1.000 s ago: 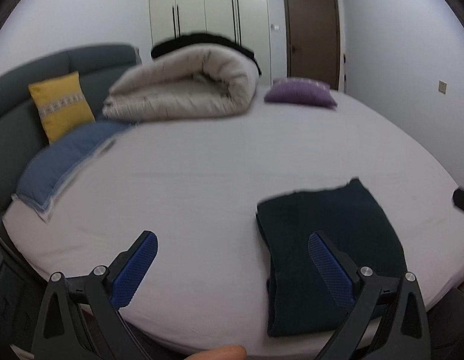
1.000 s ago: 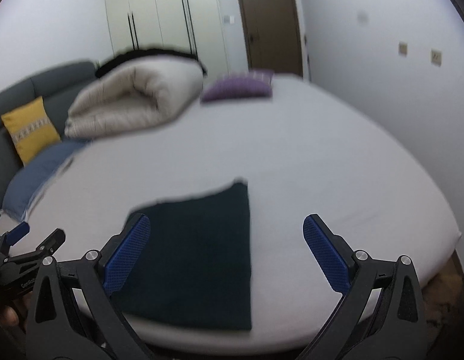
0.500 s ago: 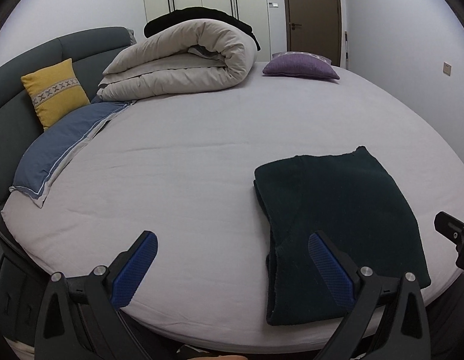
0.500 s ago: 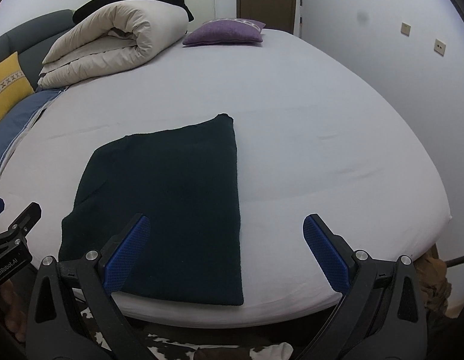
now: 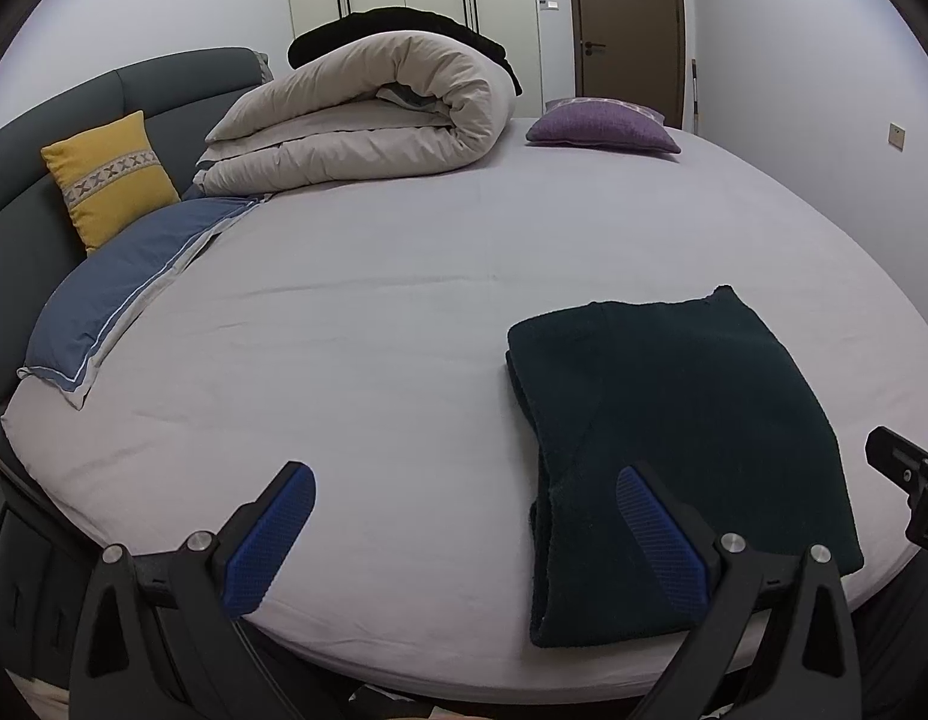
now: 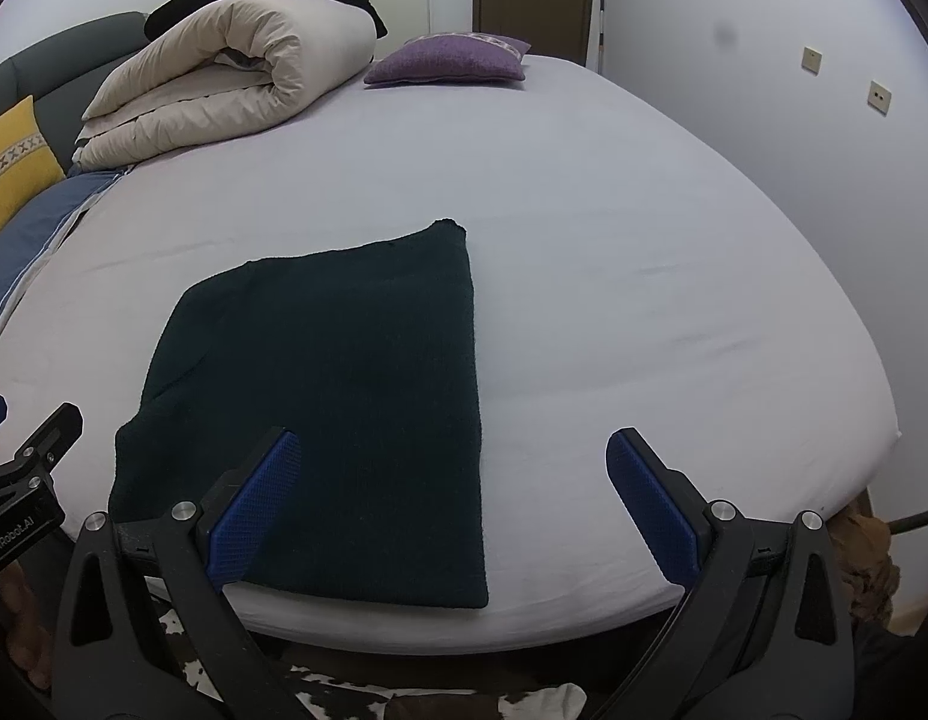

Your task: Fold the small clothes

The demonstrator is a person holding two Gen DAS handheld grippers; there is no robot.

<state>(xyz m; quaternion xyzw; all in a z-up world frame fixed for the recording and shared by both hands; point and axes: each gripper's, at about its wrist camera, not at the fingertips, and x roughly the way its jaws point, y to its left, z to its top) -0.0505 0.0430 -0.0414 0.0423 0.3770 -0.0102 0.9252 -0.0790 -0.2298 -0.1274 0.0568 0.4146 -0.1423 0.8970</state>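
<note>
Dark green garment (image 6: 332, 396) lies flat on the bed sheet (image 5: 344, 360), already folded into a rough rectangle, right at the near edge of the bed; near hem sits almost on the mattress rim.

Risks, as I judge them:
- Garment so close to the edge that a sloppy pinch or drag toward the person could pull it off the bed.
- Left side shows stacked layers in the left wrist view; pinching only the top layer would peel the fold open instead of carrying the whole stack.
- Knit looks thick and soft, so 1 finger may not slide under cleanly and could bunch the cloth or snag the sheet with it.
- Far right corner pokes up a bit; an uneven lift by the 2 tools would skew the next fold.
- Both tools work the same small piece, so they could bump each other.

Pose: left gripper (image 5: 464, 534) released, jaws wide apart, holding nothing, hovering low over the near bed edge just left of the garment, its right finger overlapping the garment's left side in view. Right gripper (image 6: 452, 504) also spread wide and empty, hovering over the garment's near right part, left finger above the cloth, right finger over bare sheet. Contact with cloth cannot be told. Both point forward across the bed toward the rolled duvet (image 5: 368, 114).
</note>
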